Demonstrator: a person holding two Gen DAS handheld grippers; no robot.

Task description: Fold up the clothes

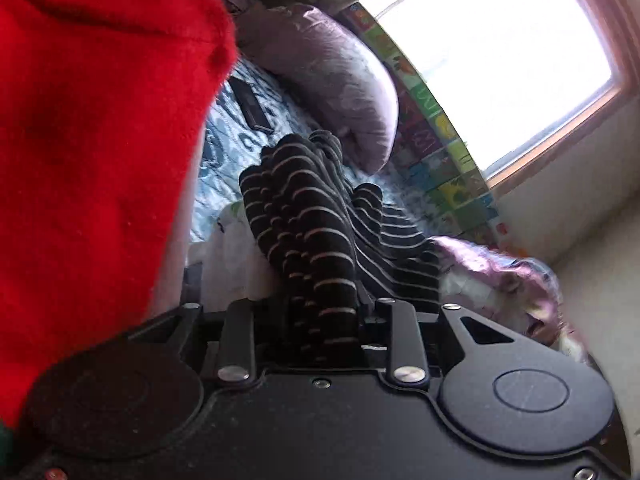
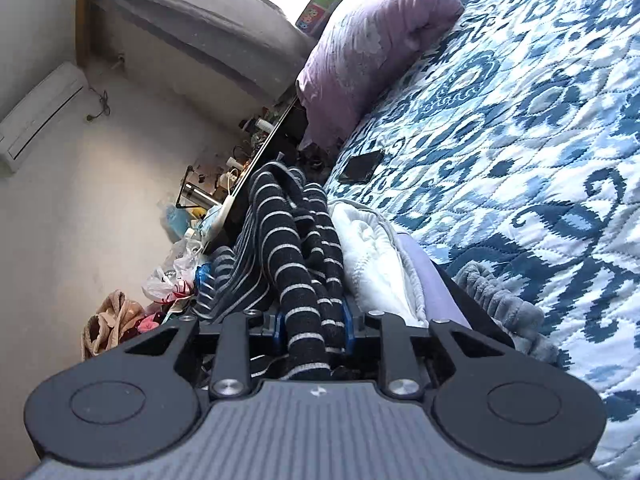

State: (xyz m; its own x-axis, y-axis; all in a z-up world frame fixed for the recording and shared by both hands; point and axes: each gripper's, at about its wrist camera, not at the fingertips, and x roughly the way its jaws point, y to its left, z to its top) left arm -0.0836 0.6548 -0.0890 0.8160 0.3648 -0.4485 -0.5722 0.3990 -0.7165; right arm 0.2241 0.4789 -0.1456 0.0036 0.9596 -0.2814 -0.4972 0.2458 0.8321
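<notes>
A black garment with thin white stripes [image 1: 304,224] is bunched up between the jaws of my left gripper [image 1: 320,312], which is shut on it; the cloth hides the fingertips. The same striped garment [image 2: 296,248] runs through my right gripper [image 2: 314,324], whose blue pads [image 2: 347,326] press on it from both sides. Both views are rolled sideways. The garment hangs above a bed with a blue and white patterned quilt [image 2: 520,128]. A person's red sleeve [image 1: 92,140] fills the left of the left wrist view.
A lilac pillow [image 2: 372,40] lies at the head of the bed, a dark phone [image 2: 360,166] on the quilt near it. White, lilac and grey clothes [image 2: 384,264] are piled beside the right gripper. A cluttered table [image 2: 224,184] stands by the wall; a bright window [image 1: 500,60].
</notes>
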